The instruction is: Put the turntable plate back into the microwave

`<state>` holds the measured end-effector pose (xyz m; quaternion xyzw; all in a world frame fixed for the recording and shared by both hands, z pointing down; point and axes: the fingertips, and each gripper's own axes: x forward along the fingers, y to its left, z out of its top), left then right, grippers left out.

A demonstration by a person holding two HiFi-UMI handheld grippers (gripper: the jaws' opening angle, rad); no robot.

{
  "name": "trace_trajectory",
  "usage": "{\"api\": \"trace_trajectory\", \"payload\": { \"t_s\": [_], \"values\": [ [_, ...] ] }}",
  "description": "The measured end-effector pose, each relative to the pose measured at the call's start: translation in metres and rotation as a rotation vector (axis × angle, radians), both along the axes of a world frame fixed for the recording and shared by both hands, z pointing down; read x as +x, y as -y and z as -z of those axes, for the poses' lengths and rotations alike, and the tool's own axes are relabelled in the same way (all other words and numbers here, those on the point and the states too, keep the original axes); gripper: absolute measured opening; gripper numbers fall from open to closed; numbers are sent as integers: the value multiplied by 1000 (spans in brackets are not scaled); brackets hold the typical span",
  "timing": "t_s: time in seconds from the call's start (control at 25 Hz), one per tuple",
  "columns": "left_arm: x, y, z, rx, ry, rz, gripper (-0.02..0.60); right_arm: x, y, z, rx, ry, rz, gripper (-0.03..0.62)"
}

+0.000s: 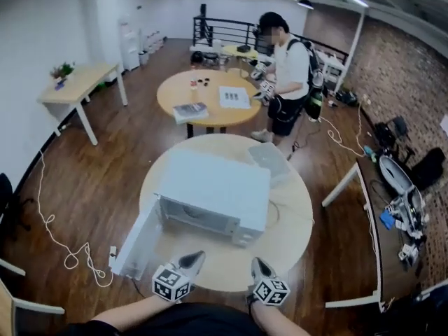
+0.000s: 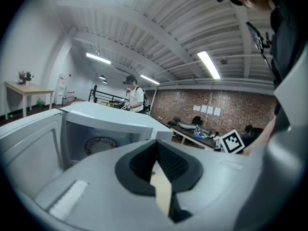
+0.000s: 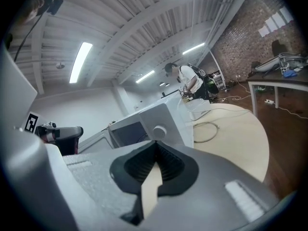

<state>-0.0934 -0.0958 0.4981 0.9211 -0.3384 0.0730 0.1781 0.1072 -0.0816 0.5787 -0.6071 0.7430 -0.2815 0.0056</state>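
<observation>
A white microwave (image 1: 217,187) stands on the round wooden table (image 1: 297,222), its door (image 1: 136,247) swung open to the left. In the left gripper view a round plate with a red patterned rim (image 2: 100,146) shows inside the cavity. The head view does not show the plate. My left gripper (image 1: 190,260) and right gripper (image 1: 259,263) hover side by side over the table's near edge, just in front of the microwave. Both are shut and hold nothing: the left gripper (image 2: 156,143) points at the open cavity. The right gripper (image 3: 156,146) points toward the control knob (image 3: 159,130).
A clear container (image 1: 269,159) and a looped cable (image 3: 207,126) lie on the table behind and right of the microwave. A person (image 1: 287,68) stands by a second round table (image 1: 210,93) farther back. White cord (image 1: 63,243) trails on the floor at left.
</observation>
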Motion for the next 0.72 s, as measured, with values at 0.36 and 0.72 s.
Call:
{"api": "trace_trajectory", "payload": {
  "t_s": [0.36, 0.72],
  "values": [
    [-11, -25, -13, -32, 4, 31, 6, -28, -16, -3, -9, -1, 79, 2],
    [-18, -12, 12, 9, -19, 94, 6, -28, 2, 11, 28, -10, 121, 2]
  ]
}}
